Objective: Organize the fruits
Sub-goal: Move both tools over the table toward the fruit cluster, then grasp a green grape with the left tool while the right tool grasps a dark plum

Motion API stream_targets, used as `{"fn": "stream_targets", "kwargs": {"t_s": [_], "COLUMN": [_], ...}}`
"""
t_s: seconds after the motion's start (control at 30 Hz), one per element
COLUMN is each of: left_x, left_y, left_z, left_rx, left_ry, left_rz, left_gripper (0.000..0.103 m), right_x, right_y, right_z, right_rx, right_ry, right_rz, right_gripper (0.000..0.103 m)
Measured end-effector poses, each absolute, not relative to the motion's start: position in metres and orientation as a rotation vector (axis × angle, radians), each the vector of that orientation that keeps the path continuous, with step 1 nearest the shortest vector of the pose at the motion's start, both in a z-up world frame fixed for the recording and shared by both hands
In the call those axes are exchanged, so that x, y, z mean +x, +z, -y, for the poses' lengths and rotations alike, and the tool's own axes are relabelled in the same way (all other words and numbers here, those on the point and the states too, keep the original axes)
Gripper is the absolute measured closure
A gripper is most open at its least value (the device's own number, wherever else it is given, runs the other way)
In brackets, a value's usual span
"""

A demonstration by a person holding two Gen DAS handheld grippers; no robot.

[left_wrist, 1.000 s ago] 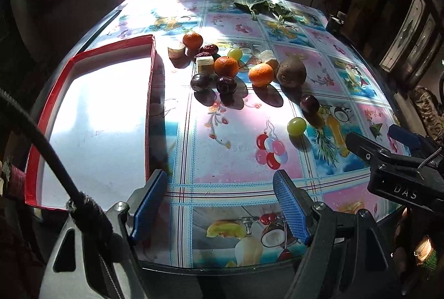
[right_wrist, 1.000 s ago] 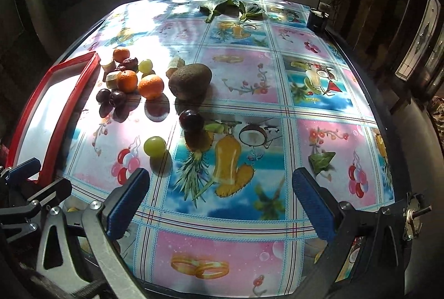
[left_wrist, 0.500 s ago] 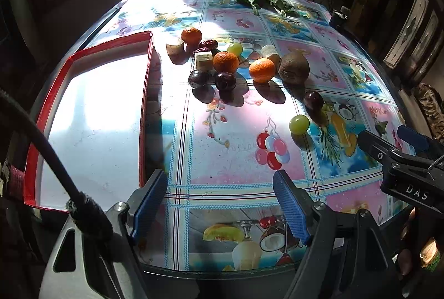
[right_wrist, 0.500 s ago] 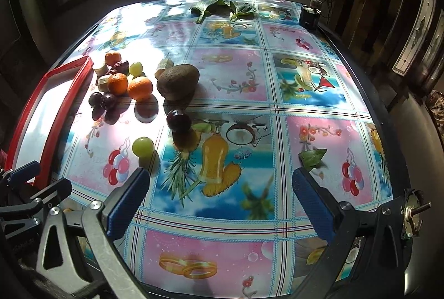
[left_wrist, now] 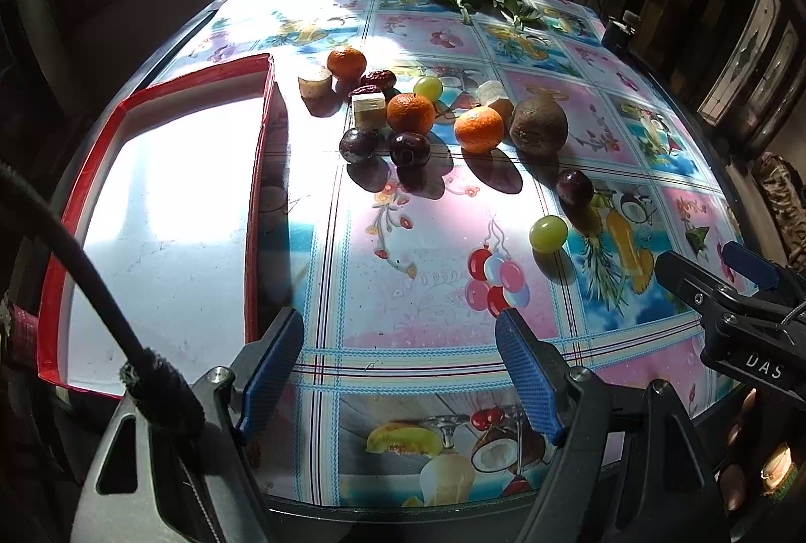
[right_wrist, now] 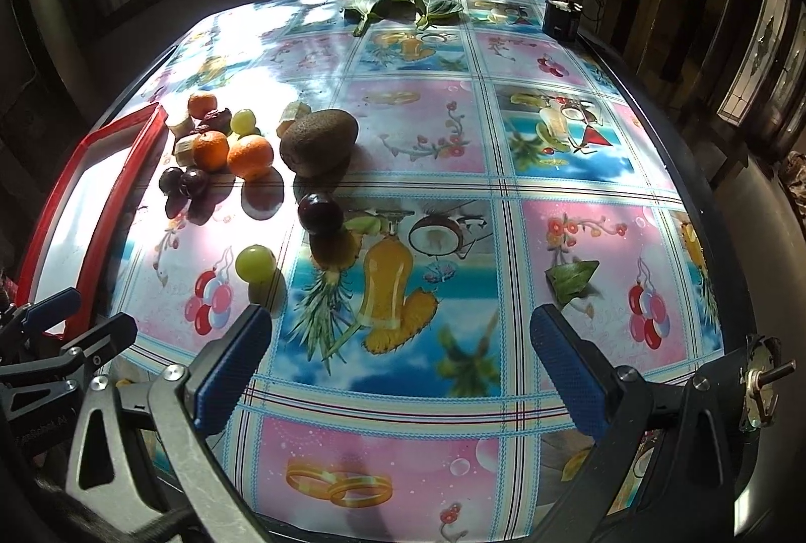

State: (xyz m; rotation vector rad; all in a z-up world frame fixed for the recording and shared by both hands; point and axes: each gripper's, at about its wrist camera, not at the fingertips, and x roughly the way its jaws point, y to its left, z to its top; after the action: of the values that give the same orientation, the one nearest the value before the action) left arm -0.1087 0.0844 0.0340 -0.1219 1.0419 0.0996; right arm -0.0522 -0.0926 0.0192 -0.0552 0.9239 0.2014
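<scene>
The table (left_wrist: pixel 433 251) carried a fruit-print cloth. The red-rimmed tray (left_wrist: pixel 254 210) lay at its left, holding no fruit. The left gripper (left_wrist: pixel 398 366) and right gripper (right_wrist: pixel 398 356) hovered over the near edge, jaws wide, gripping nothing. Fruit sat clustered just right of the tray: a brown avocado (right_wrist: pixel 318 137), three oranges (left_wrist: pixel 478 129), dark plums (left_wrist: pixel 409 149). One green grape (right_wrist: pixel 256 263) lay apart, nearer the grippers.

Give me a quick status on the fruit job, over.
Left claw open, empty. Right claw open, empty. Fruits loose on tablecloth; nearest, green grape. Red tray holds no fruit. Nothing blocking.
</scene>
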Motion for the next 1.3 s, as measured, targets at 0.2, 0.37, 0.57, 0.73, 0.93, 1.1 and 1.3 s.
{"fn": "stream_targets", "kwargs": {"t_s": [0.2,0.37,0.57,0.73,0.93,1.1,1.3], "left_x": [-0.101,-0.092,-0.074,-0.052,-0.034,-0.025,-0.037], "left_y": [0.034,0.032,0.031,0.022,0.012,0.006,0.003], "left_z": [-0.083,-0.069,-0.046,-0.033,-0.028,-0.024,-0.030], "left_rx": [-0.128,-0.123,-0.111,-0.088,-0.076,-0.083,-0.043], "left_ry": [0.085,0.026,-0.061,-0.087,-0.092,-0.106,-0.099], "left_rz": [-1.042,-1.047,-1.045,-1.053,-1.067,-1.084,-1.067], "left_gripper": [0.024,0.024,0.024,0.024,0.026,0.060,0.082], "right_x": [-0.051,-0.048,-0.039,-0.025,-0.014,-0.008,0.000], "right_y": [0.017,0.018,0.019,0.022,0.028,0.027,0.016], "right_z": [0.094,0.097,0.106,0.106,0.105,0.113,0.104], "right_rx": [-0.022,0.001,0.064,0.107,0.083,0.100,0.090], "right_ry": [0.229,0.250,0.285,0.357,0.381,0.371,0.396], "right_rz": [-0.917,-0.891,-0.900,-0.908,-0.902,-0.905,-0.935], "right_gripper": [0.001,0.004,0.018,0.027,0.028,0.030,0.030]}}
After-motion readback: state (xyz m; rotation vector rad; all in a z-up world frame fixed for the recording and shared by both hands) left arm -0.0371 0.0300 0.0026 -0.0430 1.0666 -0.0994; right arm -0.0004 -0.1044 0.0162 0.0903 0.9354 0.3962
